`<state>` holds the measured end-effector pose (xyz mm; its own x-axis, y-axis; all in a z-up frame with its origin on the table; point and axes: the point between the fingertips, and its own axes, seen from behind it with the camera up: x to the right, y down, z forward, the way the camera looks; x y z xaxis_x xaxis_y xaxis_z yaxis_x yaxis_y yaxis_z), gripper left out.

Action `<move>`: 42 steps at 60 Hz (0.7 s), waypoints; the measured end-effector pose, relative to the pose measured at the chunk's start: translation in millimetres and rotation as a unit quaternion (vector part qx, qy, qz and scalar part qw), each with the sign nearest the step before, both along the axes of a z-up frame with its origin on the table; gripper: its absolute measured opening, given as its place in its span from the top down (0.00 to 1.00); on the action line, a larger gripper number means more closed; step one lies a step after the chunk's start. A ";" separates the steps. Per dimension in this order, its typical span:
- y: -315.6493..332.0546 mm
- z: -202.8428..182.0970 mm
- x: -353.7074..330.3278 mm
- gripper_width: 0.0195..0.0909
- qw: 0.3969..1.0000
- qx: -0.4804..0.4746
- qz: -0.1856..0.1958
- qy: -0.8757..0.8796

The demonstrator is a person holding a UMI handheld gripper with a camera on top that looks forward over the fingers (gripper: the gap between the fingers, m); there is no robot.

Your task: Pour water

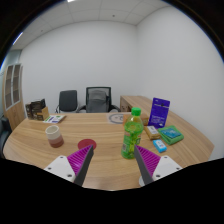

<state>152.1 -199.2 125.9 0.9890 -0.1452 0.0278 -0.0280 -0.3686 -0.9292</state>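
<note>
We hold the tool (111, 160) wide open above the tabletop (100, 135) | green bottle (132, 133) just ahead of its fingers | cup (53, 136) off left

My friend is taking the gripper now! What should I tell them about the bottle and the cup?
Gripper: open, holding nothing, fingers apart above the table.
Green bottle: upright on the table, just ahead of the fingers and nearer the right one, cap on.
Cup: upright, off to the left beyond the left finger, apart from the bottle. It is too small to tell what is in it.
Done: nothing yet, bottle not grasped.
Left: grasp the bottle, carry it to the cup, pour; the cap probably has to come off first.
</note>
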 end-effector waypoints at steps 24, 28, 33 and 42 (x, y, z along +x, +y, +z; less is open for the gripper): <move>119.2 -43.8 86.5 0.12 0.998 0.050 0.023 0.000; 132.6 -44.0 86.2 0.26 0.997 0.065 0.030 0.002; 142.1 -46.1 87.6 0.49 0.996 0.079 0.030 0.005; 144.9 -42.4 82.6 0.63 0.994 0.100 0.046 -0.007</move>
